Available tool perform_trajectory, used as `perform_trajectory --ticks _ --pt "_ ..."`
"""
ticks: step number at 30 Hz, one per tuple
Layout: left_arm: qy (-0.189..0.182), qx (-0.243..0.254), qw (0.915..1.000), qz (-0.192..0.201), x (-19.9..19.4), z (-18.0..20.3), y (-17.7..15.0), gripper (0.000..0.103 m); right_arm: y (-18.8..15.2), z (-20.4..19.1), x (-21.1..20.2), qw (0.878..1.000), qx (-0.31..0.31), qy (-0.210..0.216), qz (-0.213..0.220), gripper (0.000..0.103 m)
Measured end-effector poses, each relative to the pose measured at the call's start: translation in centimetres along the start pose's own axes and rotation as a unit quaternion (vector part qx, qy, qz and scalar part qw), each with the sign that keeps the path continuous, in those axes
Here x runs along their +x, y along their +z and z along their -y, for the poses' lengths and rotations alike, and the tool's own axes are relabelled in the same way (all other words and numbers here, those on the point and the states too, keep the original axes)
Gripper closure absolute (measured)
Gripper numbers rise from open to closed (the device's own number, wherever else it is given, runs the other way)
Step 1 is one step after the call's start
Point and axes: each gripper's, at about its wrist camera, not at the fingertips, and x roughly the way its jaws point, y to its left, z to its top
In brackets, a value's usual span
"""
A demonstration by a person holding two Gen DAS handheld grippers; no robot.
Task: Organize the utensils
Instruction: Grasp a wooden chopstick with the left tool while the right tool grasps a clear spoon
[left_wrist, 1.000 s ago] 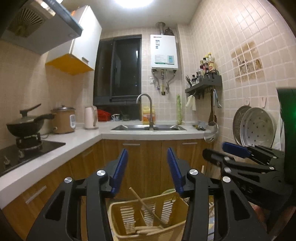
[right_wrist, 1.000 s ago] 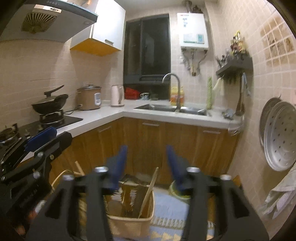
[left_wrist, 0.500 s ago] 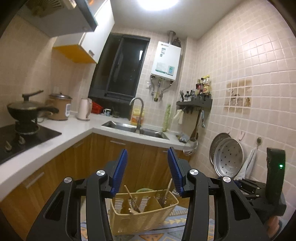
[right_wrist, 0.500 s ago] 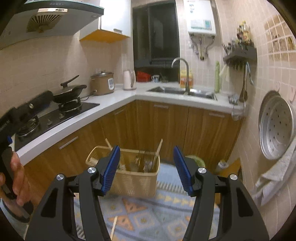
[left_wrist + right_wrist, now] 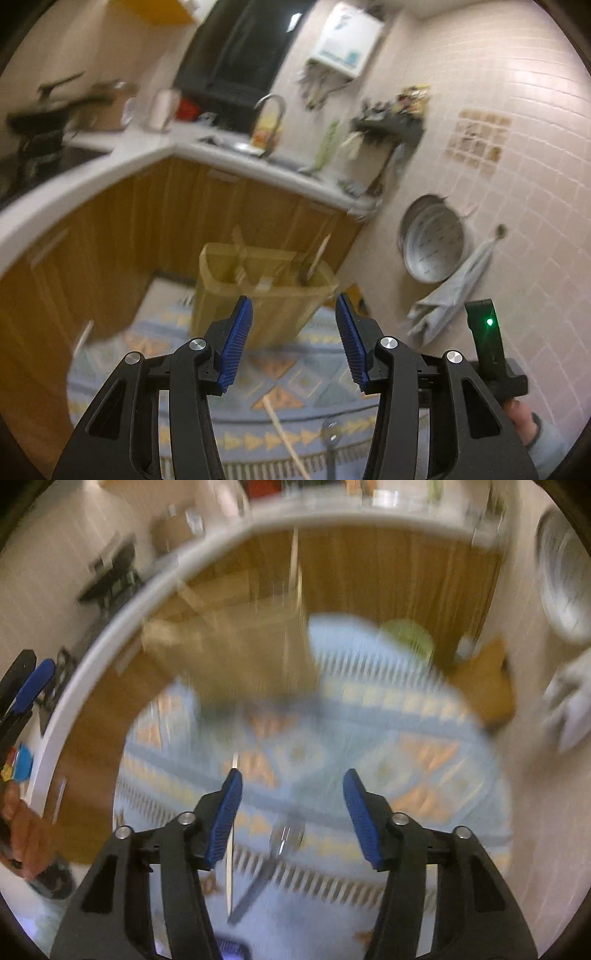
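Centrally in the left wrist view, a tan slatted basket (image 5: 266, 291) is seen standing on a patterned rug (image 5: 295, 380), in front of the wooden cabinets (image 5: 122, 229). Several utensils are held upright or leaning inside it, among them a pale stick-like handle (image 5: 320, 251) that rises above the rim at the right; the blur prevents each piece from being told apart, and which compartment holds what cannot be told. Loose utensils are left on the rug at the bottom of the frame: a wooden chopstick (image 5: 284, 435) lying aslant and, just beside it, a metal spoon (image 5: 331, 435) with a dark handle. In the right wrist view the same basket (image 5: 229, 646) appears as a smeared tan block in the upper middle, and a fork (image 5: 273, 856) with a dark handle is seen on the rug in the lower middle, beside a thin pale stick (image 5: 232, 834). The left gripper (image 5: 293, 343) is held above the rug, tilted downward toward the basket, with its blue fingers (image 5: 236, 343) spread apart and nothing between them. The right gripper (image 5: 291, 816) is pointed steeply down at the rug, its fingers likewise parted and empty, with the fork lying below the gap. The desk (image 5: 92, 177) curves across the upper left of the frame.
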Motion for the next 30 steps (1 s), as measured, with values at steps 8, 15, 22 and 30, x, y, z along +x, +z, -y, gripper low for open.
perform_trajectory --ticks 8,15,22,30 --pt "0.010 -0.024 0.9868 -0.160 7.5 -2.0 -6.1 0.059 -2.6 -0.8 5.2 0.998 0.008 0.000 -0.067 0.056" --pt "0.027 -0.028 0.9647 -0.261 12.9 -2.7 -9.4 0.059 -3.5 -1.2 7.7 0.995 0.020 -0.019 -0.091 0.056" --pt "0.060 0.016 0.9576 -0.281 14.4 -1.1 -11.1 0.059 -4.5 -2.2 8.7 0.996 -0.002 -0.051 -0.080 0.056" --pt "0.094 0.076 0.9526 -0.279 15.0 0.5 -12.7 0.062 -5.2 -2.9 8.7 0.994 -0.043 -0.087 -0.055 0.071"
